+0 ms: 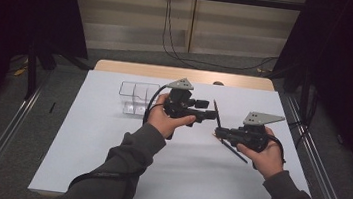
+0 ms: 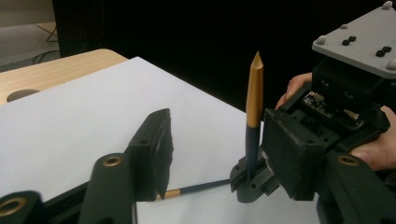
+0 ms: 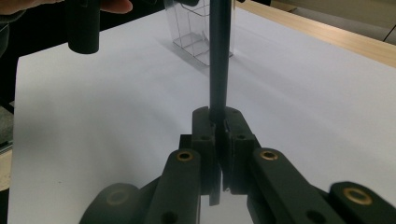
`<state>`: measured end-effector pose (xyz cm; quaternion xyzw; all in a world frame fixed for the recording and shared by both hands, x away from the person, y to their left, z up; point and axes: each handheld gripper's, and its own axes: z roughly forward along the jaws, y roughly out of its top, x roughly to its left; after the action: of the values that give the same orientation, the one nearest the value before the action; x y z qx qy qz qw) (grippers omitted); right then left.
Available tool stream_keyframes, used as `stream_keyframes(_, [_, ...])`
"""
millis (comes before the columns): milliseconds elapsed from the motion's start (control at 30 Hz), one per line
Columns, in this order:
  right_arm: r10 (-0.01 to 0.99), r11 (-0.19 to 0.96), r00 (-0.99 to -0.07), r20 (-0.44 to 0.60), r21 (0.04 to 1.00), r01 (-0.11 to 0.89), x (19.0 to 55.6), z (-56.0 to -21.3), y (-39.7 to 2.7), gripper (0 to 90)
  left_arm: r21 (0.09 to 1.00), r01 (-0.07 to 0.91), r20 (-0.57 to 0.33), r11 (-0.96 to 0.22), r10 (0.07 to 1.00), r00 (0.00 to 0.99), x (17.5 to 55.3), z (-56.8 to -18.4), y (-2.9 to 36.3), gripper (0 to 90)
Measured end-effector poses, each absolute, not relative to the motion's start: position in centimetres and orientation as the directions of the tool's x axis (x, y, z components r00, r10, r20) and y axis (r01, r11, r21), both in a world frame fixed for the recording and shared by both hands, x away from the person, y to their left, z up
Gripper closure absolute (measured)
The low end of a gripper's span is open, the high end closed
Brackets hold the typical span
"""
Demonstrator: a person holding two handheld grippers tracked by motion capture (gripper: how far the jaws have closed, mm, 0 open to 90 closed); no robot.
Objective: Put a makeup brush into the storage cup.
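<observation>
While jaws pinch a pencil (image 3: 218, 70), the clear divided box (image 1: 137, 97) holds nothing.

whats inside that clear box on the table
Nothing visible inside the clear box: through its walls and dividers only white table cover shows. The left claw and hand cover its near right corner, so that part is unknown.

Dim surroundings; overhead light brightens the white table sheet (image 1: 110, 137), soft shadows, and near gripper parts look perhaps slightly blurred.
</observation>
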<state>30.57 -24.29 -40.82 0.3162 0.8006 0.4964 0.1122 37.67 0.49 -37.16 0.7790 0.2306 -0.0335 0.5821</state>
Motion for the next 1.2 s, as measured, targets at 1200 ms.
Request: stream_keyframes(1200, [0.62, 0.226, -0.761, 0.19, 0.886, 0.405, 30.9, -40.9, -23.0, 84.9, 0.892, 0.443, -0.4, -0.095, 0.292, 0.869, 37.3, -36.5, 0.3, 83.6])
